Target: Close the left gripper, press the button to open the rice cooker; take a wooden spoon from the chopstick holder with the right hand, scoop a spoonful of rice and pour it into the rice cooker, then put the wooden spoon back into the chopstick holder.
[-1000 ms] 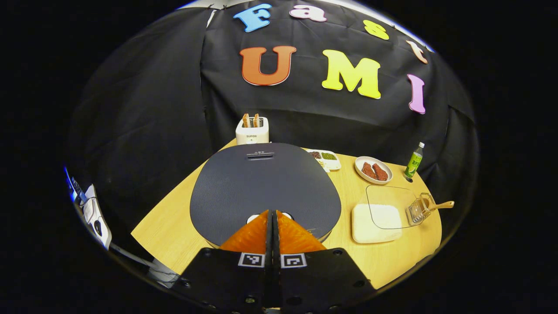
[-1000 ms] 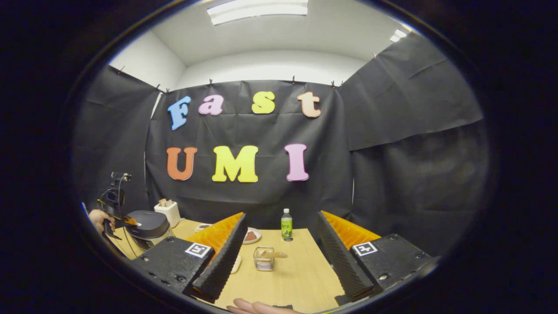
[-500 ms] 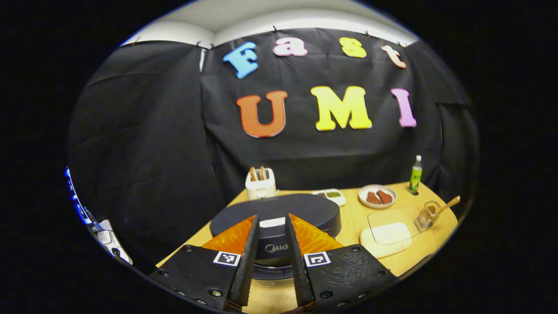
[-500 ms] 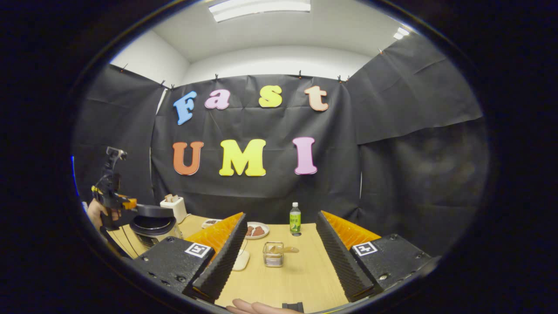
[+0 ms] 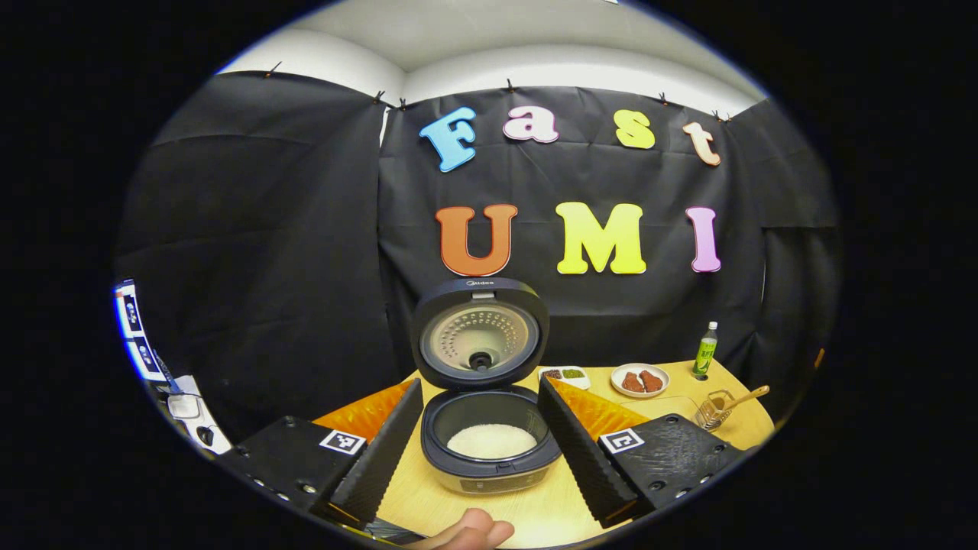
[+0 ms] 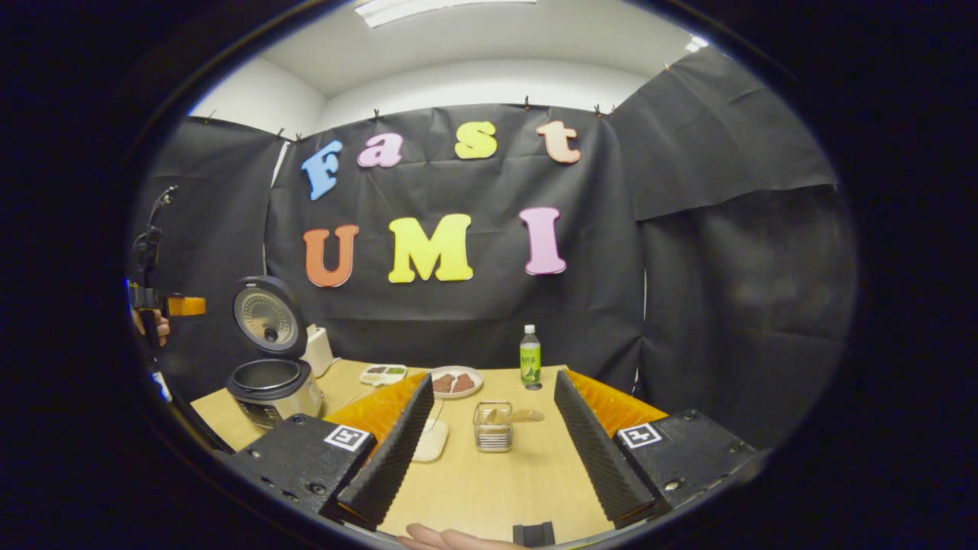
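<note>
Our left gripper (image 5: pixel 480 428) has spread and backed off, the rice cooker (image 5: pixel 489 451) lid has sprung up, so our spread right gripper (image 6: pixel 489 428) can fetch the wooden spoon (image 6: pixel 513 416) just ahead.

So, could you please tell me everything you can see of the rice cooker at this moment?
The rice cooker is a round, dark appliance standing on the wooden table. Its hinged lid stands upright and open, showing a pale metallic inner plate with rows of dimples and a dark central knob. The dark inner pot holds a low mound of white rice. A panel runs along the lower front. In the left gripper view it sits between that gripper's spread fingers, untouched.
</note>
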### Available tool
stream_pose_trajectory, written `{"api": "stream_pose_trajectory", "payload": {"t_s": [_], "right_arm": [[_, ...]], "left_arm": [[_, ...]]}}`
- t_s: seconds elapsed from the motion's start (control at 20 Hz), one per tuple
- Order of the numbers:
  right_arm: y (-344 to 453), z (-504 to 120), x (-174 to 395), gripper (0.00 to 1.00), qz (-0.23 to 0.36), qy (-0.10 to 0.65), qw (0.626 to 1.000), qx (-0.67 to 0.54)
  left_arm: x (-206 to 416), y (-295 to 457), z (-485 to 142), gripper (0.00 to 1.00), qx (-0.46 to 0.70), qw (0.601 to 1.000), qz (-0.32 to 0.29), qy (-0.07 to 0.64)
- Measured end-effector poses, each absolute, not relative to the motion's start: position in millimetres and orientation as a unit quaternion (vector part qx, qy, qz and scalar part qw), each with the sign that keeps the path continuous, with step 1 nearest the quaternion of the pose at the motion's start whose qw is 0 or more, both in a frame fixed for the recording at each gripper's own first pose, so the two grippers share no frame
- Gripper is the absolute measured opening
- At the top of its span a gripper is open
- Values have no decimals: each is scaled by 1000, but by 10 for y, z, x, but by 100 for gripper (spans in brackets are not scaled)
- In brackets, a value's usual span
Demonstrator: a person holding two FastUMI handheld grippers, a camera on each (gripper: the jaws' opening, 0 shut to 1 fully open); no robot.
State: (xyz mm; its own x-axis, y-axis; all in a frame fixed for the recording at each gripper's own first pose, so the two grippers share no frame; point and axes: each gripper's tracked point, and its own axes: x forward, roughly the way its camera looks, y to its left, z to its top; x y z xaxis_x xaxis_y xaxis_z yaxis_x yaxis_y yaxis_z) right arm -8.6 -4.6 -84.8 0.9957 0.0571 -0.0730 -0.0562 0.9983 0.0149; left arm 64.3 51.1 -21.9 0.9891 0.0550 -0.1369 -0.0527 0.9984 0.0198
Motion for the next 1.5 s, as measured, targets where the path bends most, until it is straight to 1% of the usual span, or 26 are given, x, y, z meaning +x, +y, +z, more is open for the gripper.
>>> {"api": "stream_pose_trajectory", "payload": {"t_s": [0.05,0.25,0.3,0.45,0.5,0.6,0.7,0.75,0.85,0.9,0.95,1.0,1.05,1.1,1.15,1.2,1.3,1.4,1.45,1.5], "right_arm": [[-52,-904,-26,99,28,39,999,9],[-24,-1209,273,100,36,66,997,32],[-49,-1243,376,99,34,62,997,34],[-174,-1491,725,99,22,55,998,28],[-204,-1629,840,100,19,68,997,27],[-255,-1946,1018,99,16,98,994,44],[-323,-2148,1188,100,13,109,991,70],[-400,-2256,1278,99,3,114,991,77],[-488,-2460,1430,99,-8,125,988,87],[-503,-2552,1514,96,-8,130,987,93],[-505,-2595,1590,90,-5,131,986,100],[-487,-2624,1679,95,2,129,986,110],[-460,-2678,1757,94,9,131,985,115],[-449,-2729,1844,84,13,131,984,121],[-418,-2728,1920,87,23,122,984,129],[-388,-2705,1973,71,28,114,984,133],[-356,-2696,2058,52,29,98,984,147],[-385,-2715,2137,32,13,92,984,153],[-376,-2690,2167,38,7,88,985,146],[-388,-2670,2205,32,3,89,987,132]], "left_arm": [[531,478,-206,96,7,998,23,65],[99,372,-356,96,25,998,5,65],[-8,352,-389,96,18,998,0,58],[-322,94,-437,96,-20,998,-42,38],[-411,73,-424,96,-27,998,-47,31],[-584,63,-420,96,-25,998,-50,19],[-760,47,-356,96,-12,999,-49,4],[-828,56,-322,96,-5,999,-46,-5],[-954,55,-261,96,3,999,-43,-21],[-1017,41,-259,96,1,999,-44,-27],[-1063,20,-256,96,-4,998,-46,-32],[-1110,-24,-269,96,-11,998,-50,-34],[-1158,-61,-276,96,-17,998,-55,-36],[-1184,-92,-281,96,-21,997,-60,-37],[-1206,-105,-293,96,-22,997,-62,-37],[-1200,-111,-303,96,-23,997,-63,-36],[-1206,-136,-326,96,-29,997,-65,-31],[-1205,-168,-358,96,-33,997,-69,-26],[-1184,-188,-365,96,-33,997,-72,-23],[-1177,-206,-389,97,-34,996,-74,-19]]}}
